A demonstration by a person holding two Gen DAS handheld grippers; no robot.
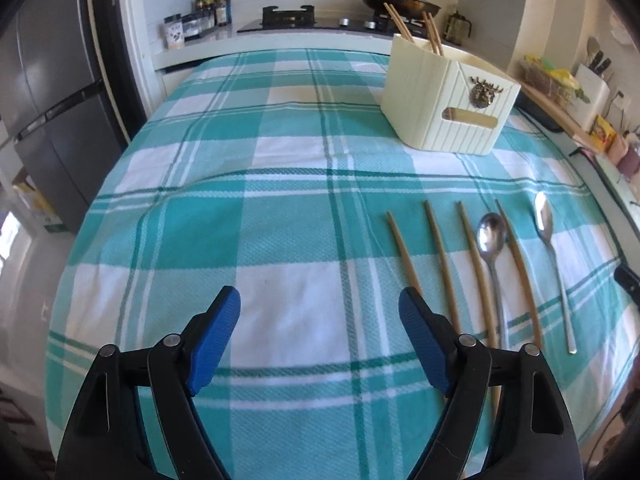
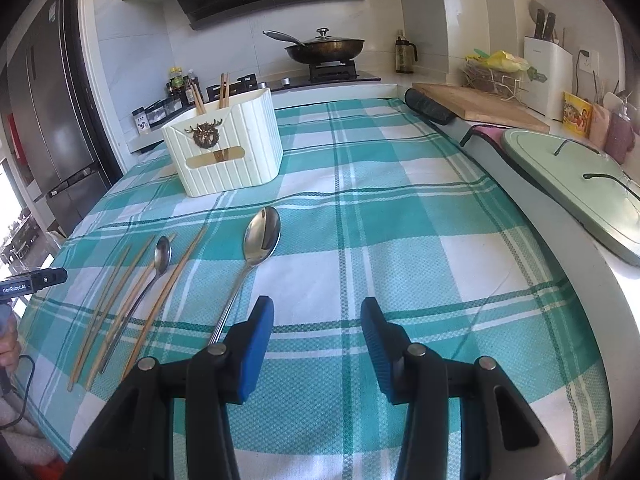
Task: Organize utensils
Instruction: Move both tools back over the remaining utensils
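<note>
I am holding the left tongs (image 1: 320,312) wide apart over bare cloth, with nothing between the blue pads (image 1: 218,340). Just to their right the nearest of four wooden chopsticks (image 1: 442,264) is lying flat, its near end hidden behind the right-hand pad. I am keeping the right tongs (image 2: 318,326) parted more narrowly, also gripping nothing; the handle of the large spoon (image 2: 262,236) is running down beside the left pad and slipping behind it, though I cannot tell if they are touching.

The loose chopsticks are lying roughly side by side on the checked tablecloth (image 1: 280,200) covering the desk. A smaller spoon (image 1: 492,240) is lying among them, bowl pointing away from me, and the large spoon is sitting apart on the far right of that row.

Further back the cream utensil holder (image 1: 448,96) is standing upright on the cloth, well apart from the row, with several chopsticks already leaning inside it.

Beyond the desk a lidded wok (image 2: 324,48) is sitting on the stove, and a wooden cutting board (image 2: 476,110) is lying along the right-hand counter.
</note>
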